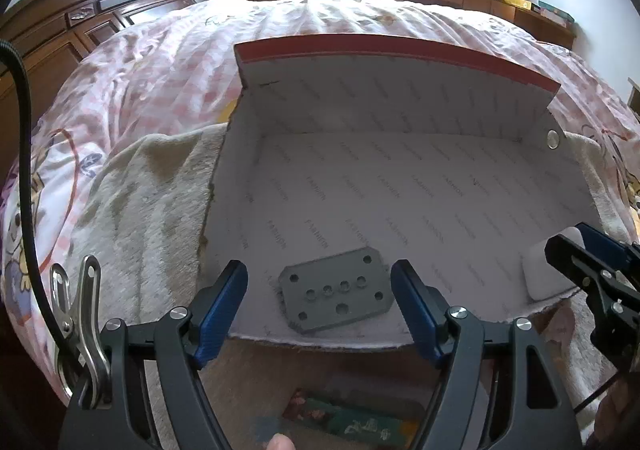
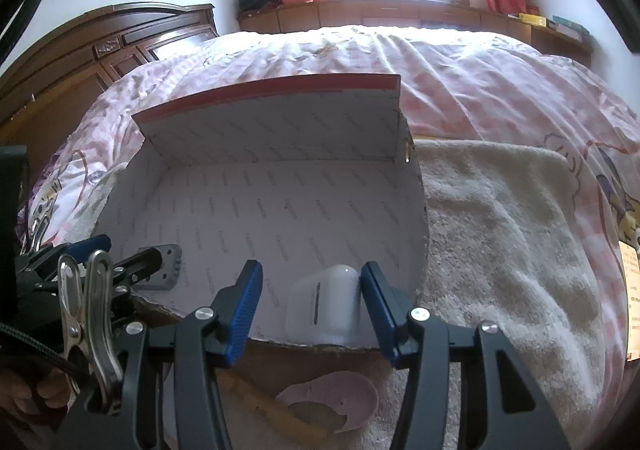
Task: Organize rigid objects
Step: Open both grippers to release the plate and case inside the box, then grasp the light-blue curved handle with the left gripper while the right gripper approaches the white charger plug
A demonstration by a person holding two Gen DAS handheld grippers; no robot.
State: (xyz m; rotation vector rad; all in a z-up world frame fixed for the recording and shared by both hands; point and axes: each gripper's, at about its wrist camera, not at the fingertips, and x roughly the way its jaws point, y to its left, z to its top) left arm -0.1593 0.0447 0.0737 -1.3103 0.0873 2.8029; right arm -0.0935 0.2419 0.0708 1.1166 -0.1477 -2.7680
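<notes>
the right hand-held gripper (image 2: 312,310) stands released, its jaws apart around the white case (image 2: 324,306), which lies just inside the box's (image 2: 280,178) near edge. the left hand-held gripper (image 1: 320,306) is also released, the grey plate (image 1: 336,300) lying ahead between its fingers, long axis crosswise.

The flat grey metal plate with round holes (image 1: 335,297) looks matt, and the white rounded plastic case (image 2: 325,304) is smooth and glossy. Both lie in the open cardboard box with printed matt paper lining (image 1: 400,186), whose cut edge at 6 o'clock is rough. Under it, the cream fluffy cloth towel (image 2: 500,230) looks coarse.
</notes>
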